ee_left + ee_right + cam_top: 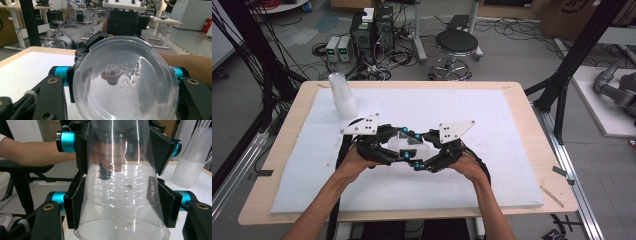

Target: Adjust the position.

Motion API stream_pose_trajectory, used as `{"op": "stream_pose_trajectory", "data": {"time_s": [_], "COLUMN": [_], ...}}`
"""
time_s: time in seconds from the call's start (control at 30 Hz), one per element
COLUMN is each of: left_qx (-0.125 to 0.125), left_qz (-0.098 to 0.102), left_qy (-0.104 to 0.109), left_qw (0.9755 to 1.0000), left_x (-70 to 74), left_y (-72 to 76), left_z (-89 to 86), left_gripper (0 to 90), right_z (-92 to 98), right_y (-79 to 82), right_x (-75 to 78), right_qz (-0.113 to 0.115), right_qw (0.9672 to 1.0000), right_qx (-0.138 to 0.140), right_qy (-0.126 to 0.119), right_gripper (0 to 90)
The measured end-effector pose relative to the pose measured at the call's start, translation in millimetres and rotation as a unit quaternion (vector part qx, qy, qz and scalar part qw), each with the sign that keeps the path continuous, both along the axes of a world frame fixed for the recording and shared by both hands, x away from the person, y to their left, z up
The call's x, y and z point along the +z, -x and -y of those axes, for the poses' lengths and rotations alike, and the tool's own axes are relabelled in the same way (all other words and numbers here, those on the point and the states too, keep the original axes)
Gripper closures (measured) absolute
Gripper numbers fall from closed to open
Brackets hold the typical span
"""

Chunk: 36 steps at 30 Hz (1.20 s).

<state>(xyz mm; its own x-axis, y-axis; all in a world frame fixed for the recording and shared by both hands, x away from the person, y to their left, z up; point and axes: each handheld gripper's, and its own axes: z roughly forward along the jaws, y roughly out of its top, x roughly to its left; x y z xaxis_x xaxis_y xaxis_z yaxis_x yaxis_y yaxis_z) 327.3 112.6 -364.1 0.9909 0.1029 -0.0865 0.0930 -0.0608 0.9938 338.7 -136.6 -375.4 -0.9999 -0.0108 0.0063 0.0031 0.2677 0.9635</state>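
Two grippers meet over the middle of a wooden bench covered by a white foam sheet. Around it lies a grey floor strewn with cables, with a black round stool and boxes of electronics beyond the far edge and black frame posts at either side. A stack of clear cups stands upright near the sheet's far left corner, well apart from the hands. The sheet lies bare on the right half and along the near edge, so the free room is there.

Between the grippers a single clear plastic cup is held on its side above the sheet. The left gripper has its jaws clenched on the cup's base end, the embossed bottom facing its camera. The right gripper has its jaws pressed against the cup's ribbed wall near the rim, grasping it too.
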Motion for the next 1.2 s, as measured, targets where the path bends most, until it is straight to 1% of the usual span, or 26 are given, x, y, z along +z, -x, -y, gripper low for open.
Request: {"op": "stream_pose_trajectory", "data": {"time_s": [0.17,0.2,0.23,0.27,0.3,0.43,0.53,0.6,0.63,0.67,0.73,0.8,0.83,0.9,0.93,0.97,1.0,1.03,1.07,1.1,1.13,1.17,1.2], "left_qx": [0.0,0.004,0.008,0.005,0.008,0.013,0.017,0.011,0.011,0.009,0.011,0.014,0.014,0.005,0.002,0.0,-0.003,-0.003,-0.008,-0.013,-0.013,-0.013,-0.009], "left_qz": [0.0,-0.001,-0.004,-0.005,-0.003,-0.006,-0.004,-0.003,-0.003,0.001,-0.002,0.002,-0.001,-0.007,-0.009,-0.011,-0.015,-0.015,-0.017,-0.022,-0.022,-0.027,-0.03], "left_qy": [-0.002,-0.002,-0.002,-0.001,0.0,0.006,0.0,-0.018,-0.018,-0.041,-0.072,-0.111,-0.125,-0.175,-0.199,-0.223,-0.244,-0.244,-0.264,-0.294,-0.294,-0.308,-0.333], "left_qw": [1.0,1.0,1.0,1.0,1.0,0.9999,0.9998,0.9998,0.9998,0.9991,0.9974,0.9937,0.992,0.9845,0.98,0.9748,0.9697,0.9697,0.9643,0.9555,0.9555,0.951,0.9425], "left_x": [-0.6,-0.8,-1.0,-1.3,-1.3,-1.1,-0.9,-1.2,-1.2,-0.5,1.5,4.5,5.6,9.0,10.4,11.8,13.1,13.1,14.5,16.5,16.5,17.3,18.5], "left_y": [0.0,0.4,0.5,-0.2,-0.2,-0.1,0.5,1.5,1.5,1.8,1.2,-0.1,-0.5,-4.3,-5.6,-7.3,-8.9,-8.9,-10.7,-14.7,-14.7,-16.2,-19.2], "left_z": [0.2,1.1,1.5,1.3,0.5,-2.7,-5.8,-9.3,-9.3,-12.3,-15.0,-17.3,-17.5,-18.0,-17.5,-16.5,-15.4,-15.4,-14.8,-13.1,-13.1,-12.4,-10.8], "left_gripper": [37.1,33.0,24.4,14.4,10.2,9.9,9.9,10.1,10.4,11.1,11.4,11.4,11.5,11.6,11.7,12.1,12.7,13.2,13.4,13.4,13.5,13.5,13.5], "right_z": [-0.4,-0.1,0.1,0.4,0.8,1.9,2.7,3.1,3.1,3.5,4.4,5.4,5.8,6.7,6.6,6.1,5.4,4.5,3.6,2.7,2.7,1.6,-0.4], "right_y": [0.4,0.5,0.4,0.4,-0.1,-0.4,-0.7,-0.7,-0.7,-0.8,-1.2,-2.2,-2.6,-3.0,-3.5,-4.1,-4.8,-5.6,-6.4,-6.9,-6.9,-8.0,-10.4], "right_x": [-0.3,-0.2,-0.1,0.1,0.3,0.5,0.5,0.2,0.2,0.0,0.6,1.7,2.9,6.4,8.4,10.4,12.7,15.0,17.1,19.3,19.3,21.3,25.0], "right_qz": [-0.001,-0.002,-0.001,0.0,0.001,-0.001,-0.002,-0.002,-0.002,-0.002,0.0,0.0,0.0,-0.001,0.001,0.002,0.003,0.003,0.004,0.002,0.002,0.003,0.006], "right_qw": [1.0,1.0,1.0,1.0,1.0,1.0,1.0,0.9999,0.9999,0.9998,0.9992,0.9981,0.9972,0.995,0.9939,0.9922,0.9896,0.9868,0.9841,0.9809,0.9809,0.9774,0.9701], "right_qx": [0.001,0.001,0.0,0.0,-0.002,-0.003,-0.006,-0.009,-0.009,-0.012,-0.017,-0.021,-0.02,-0.022,-0.023,-0.024,-0.025,-0.023,-0.024,-0.024,-0.024,-0.023,-0.026], "right_qy": [0.002,0.003,0.002,0.002,0.001,0.001,0.003,0.008,0.008,0.015,0.037,0.058,0.072,0.097,0.108,0.123,0.142,0.16,0.176,0.193,0.193,0.21,0.241], "right_gripper": [35.2,35.2,35.1,35.1,35.1,35.1,34.9,34.8,34.8,34.9,34.9,34.8,34.8,34.8,34.8,34.8,34.8,34.8,34.8,34.8,34.8,34.8,34.8]}}
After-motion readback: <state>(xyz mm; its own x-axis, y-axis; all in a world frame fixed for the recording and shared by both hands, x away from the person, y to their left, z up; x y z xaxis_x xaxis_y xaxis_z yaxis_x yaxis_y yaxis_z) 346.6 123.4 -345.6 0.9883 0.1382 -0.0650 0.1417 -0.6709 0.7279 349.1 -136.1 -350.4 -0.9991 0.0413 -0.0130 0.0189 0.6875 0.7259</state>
